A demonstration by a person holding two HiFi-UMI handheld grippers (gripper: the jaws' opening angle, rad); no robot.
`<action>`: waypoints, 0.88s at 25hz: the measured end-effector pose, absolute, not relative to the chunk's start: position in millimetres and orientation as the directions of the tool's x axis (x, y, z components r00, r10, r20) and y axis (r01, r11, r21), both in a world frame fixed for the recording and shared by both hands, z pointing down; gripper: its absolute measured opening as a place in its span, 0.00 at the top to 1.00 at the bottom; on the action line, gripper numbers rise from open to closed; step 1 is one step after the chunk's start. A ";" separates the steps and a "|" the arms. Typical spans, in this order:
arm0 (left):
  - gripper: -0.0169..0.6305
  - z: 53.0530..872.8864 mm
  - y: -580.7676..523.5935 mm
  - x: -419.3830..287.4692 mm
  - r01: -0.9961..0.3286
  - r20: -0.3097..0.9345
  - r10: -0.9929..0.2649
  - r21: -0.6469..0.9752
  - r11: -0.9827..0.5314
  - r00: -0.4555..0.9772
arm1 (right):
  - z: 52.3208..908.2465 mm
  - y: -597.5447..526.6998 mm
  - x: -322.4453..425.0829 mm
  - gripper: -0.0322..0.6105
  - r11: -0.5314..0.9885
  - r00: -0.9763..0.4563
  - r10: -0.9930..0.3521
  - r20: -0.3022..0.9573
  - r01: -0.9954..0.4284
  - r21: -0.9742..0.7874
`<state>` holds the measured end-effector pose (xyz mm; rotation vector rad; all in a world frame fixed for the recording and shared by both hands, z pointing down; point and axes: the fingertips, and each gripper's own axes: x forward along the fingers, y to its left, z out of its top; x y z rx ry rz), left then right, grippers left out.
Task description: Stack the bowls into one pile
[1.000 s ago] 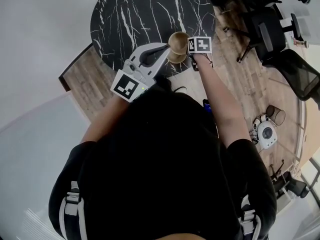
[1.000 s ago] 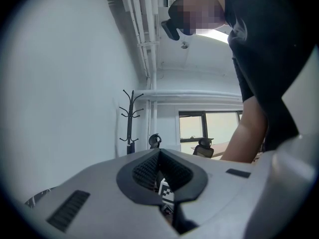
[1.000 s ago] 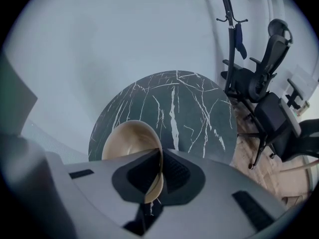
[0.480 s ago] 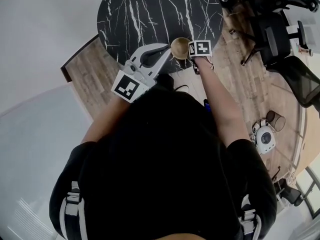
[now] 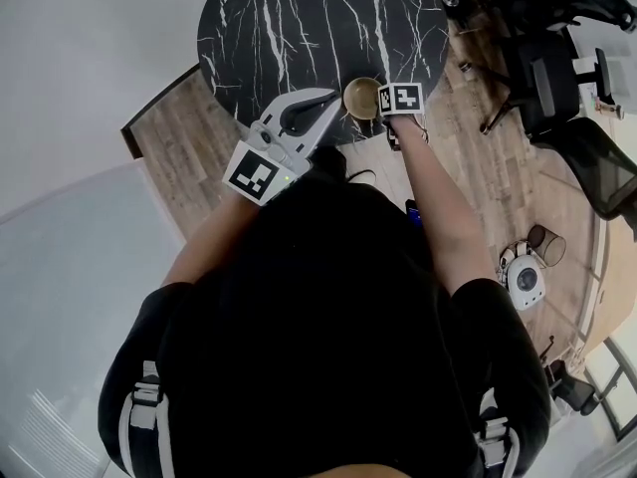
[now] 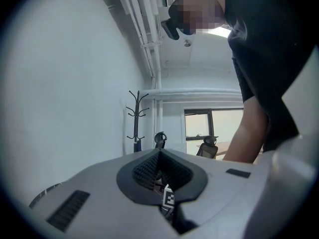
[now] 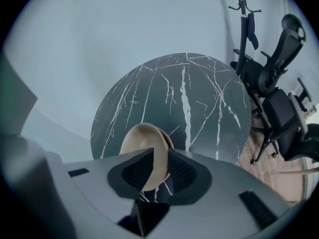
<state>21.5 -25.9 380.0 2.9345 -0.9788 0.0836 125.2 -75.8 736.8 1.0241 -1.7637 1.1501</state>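
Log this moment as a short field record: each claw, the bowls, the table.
left claw: shut, nothing between its jaws
right claw: shut on the rim of the tan bowl
tan bowl position: over the near edge of the table; a second rim seems to show just behind it
table: round, black marble with white veins

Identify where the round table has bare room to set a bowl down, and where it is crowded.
The table is bare across its far, left and right parts, out to the rim. The only crowded spot is the near edge, where the right hand-held gripper grips the bowls and the left hand-held gripper, shut and empty, sits alongside.
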 end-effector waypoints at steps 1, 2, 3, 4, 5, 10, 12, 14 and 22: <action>0.97 379.8 -25.7 23.2 -0.597 0.065 -0.595 0.025 -0.802 0.801 | 735.5 -75.9 126.5 0.81 0.265 -0.372 -0.210 0.904 -0.912 -0.313; 0.97 379.3 -25.7 25.0 -0.594 0.064 -0.591 0.024 -0.804 0.804 | 733.4 -76.8 128.3 0.81 0.260 -0.372 -0.217 0.902 -0.913 -0.314; 0.97 378.9 -25.8 26.6 -0.591 0.063 -0.588 0.024 -0.807 0.806 | 730.1 -78.6 130.4 0.80 0.250 -0.374 -0.230 0.898 -0.915 -0.317; 0.97 378.5 -26.1 28.0 -0.588 0.063 -0.585 0.024 -0.809 0.808 | 725.6 -81.3 132.4 0.80 0.240 -0.378 -0.248 0.892 -0.916 -0.321; 0.97 378.1 -26.5 29.2 -0.585 0.062 -0.583 0.025 -0.811 0.810 | 719.9 -84.5 134.1 0.80 0.234 -0.380 -0.268 0.885 -0.917 -0.323; 0.97 377.3 -29.1 34.7 -0.572 0.069 -0.570 0.016 -0.820 0.819 | 678.6 -104.1 138.6 0.80 0.300 -0.403 -0.381 0.832 -0.905 -0.301; 0.97 377.3 -30.3 36.7 -0.570 0.072 -0.567 0.014 -0.822 0.820 | 656.3 -111.6 139.3 0.80 0.329 -0.426 -0.432 0.795 -0.895 -0.301; 0.97 377.4 -32.1 38.0 -0.568 0.071 -0.566 0.011 -0.823 0.821 | 633.8 -117.3 137.7 0.80 0.374 -0.456 -0.479 0.750 -0.879 -0.296; 0.97 380.4 -42.7 42.3 -0.565 0.080 -0.562 0.020 -0.825 0.823 | 519.8 -121.5 126.1 0.83 0.543 -0.551 -0.663 0.507 -0.820 -0.181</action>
